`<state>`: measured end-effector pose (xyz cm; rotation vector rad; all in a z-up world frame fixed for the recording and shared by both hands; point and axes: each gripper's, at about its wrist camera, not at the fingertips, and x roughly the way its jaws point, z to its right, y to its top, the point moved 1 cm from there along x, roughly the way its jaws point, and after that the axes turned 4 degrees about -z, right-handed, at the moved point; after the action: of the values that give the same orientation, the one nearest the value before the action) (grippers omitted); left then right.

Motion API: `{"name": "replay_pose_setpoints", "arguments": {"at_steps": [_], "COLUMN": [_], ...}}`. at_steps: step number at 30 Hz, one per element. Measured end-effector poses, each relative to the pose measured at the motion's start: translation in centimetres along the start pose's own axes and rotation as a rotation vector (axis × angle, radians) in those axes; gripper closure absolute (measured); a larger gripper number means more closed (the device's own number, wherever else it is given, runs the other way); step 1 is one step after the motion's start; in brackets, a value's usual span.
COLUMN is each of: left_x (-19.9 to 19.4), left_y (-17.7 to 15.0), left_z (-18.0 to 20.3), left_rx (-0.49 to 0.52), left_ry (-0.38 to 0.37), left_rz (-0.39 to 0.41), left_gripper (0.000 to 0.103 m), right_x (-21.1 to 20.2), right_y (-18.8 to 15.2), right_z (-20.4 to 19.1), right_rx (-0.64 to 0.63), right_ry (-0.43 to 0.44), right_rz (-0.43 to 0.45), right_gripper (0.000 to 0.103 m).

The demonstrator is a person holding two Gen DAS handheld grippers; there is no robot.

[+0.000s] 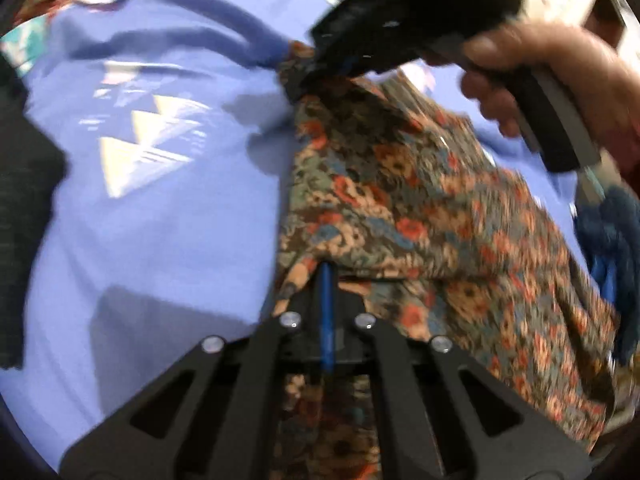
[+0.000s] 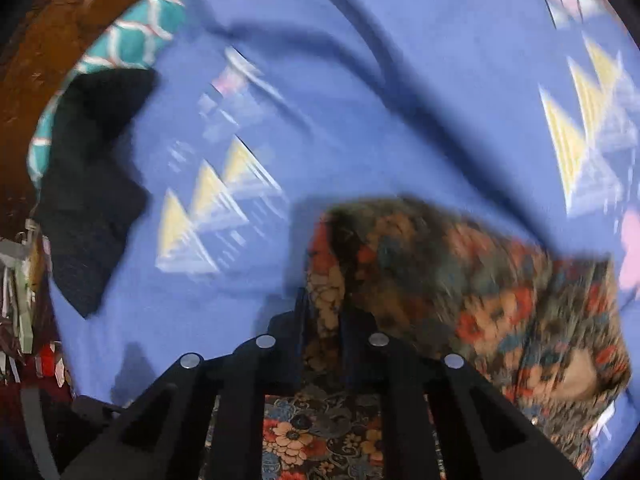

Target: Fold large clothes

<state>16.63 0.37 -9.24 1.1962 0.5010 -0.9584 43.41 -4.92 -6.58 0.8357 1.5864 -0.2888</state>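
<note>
1. Left wrist view: my left claw (image 1: 326,276) is closed fully, and its jaws pinch a fold of the floral garment (image 1: 420,208) at the near edge. The garment runs from my jaws away and to the right, over the blue sheet (image 1: 160,220) with pale triangles. At the top my right claw (image 1: 304,80) comes down on the far end of the same garment, with my hand (image 1: 560,80) on its handle. A dark cloth (image 1: 24,200) lies at the left edge.

2. Right wrist view: my right claw (image 2: 324,308) is nearly closed — a strip of the floral garment (image 2: 460,280) stands between its jaws, and they seem to press on it. The rest of the garment lies bunched to the right, on the blue sheet (image 2: 360,100).

3. Progress, as I judge it: the fold is only at its beginning. Both ends are gripped, but the garment is crumpled and not yet spread flat — smoothing and all folding remain.
</note>
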Motion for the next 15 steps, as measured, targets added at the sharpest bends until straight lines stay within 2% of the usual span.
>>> {"name": "replay_pose_setpoints", "arguments": {"at_steps": [2,4,6,7,9,10,12,14,15], "left_x": [-1.3,-1.8,-0.9,-0.5,-1.1,-1.6,-3.6,-5.5,-6.3], "left_y": [0.5,0.8,0.7,0.5,0.2,0.0,-0.5,-0.9,-1.1], "left_z": [-1.4,-2.2,-2.3,-2.5,-2.6,-2.8,-3.0,-3.5,-3.7], "left_rx": [-0.056,-0.092,-0.097,-0.102,-0.112,-0.111,-0.098,-0.093,-0.09], "left_ry": [0.003,0.012,0.017,0.019,0.009,0.011,0.011,-0.002,-0.014], "left_rz": [0.05,0.066,0.014,-0.022,-0.027,-0.017,0.014,0.026,0.029], "left_gripper": [0.103,0.103,0.103,0.103,0.103,0.103,0.103,0.103,0.103], "right_x": [-0.6,0.5,2.7,3.8,3.9,3.0,0.2,-3.0,-5.3], "right_y": [1.0,1.4,1.2,0.8,0.1,-0.6,-2.7,-6.1,-9.1], "right_z": [-0.8,-1.0,-0.6,-0.6,0.0,0.6,2.3,4.0,5.0], "right_rx": [-0.019,-0.028,-0.022,-0.049,-0.044,-0.008,0.066,0.139,0.194], "right_ry": [-0.014,-0.067,-0.092,-0.138,-0.157,-0.137,-0.088,-0.056,-0.037], "right_rz": [0.058,0.06,0.009,-0.016,-0.01,0.023,0.094,0.169,0.217], "right_gripper": [0.072,0.071,0.063,0.055,0.043,0.032,0.019,0.016,0.014]}}
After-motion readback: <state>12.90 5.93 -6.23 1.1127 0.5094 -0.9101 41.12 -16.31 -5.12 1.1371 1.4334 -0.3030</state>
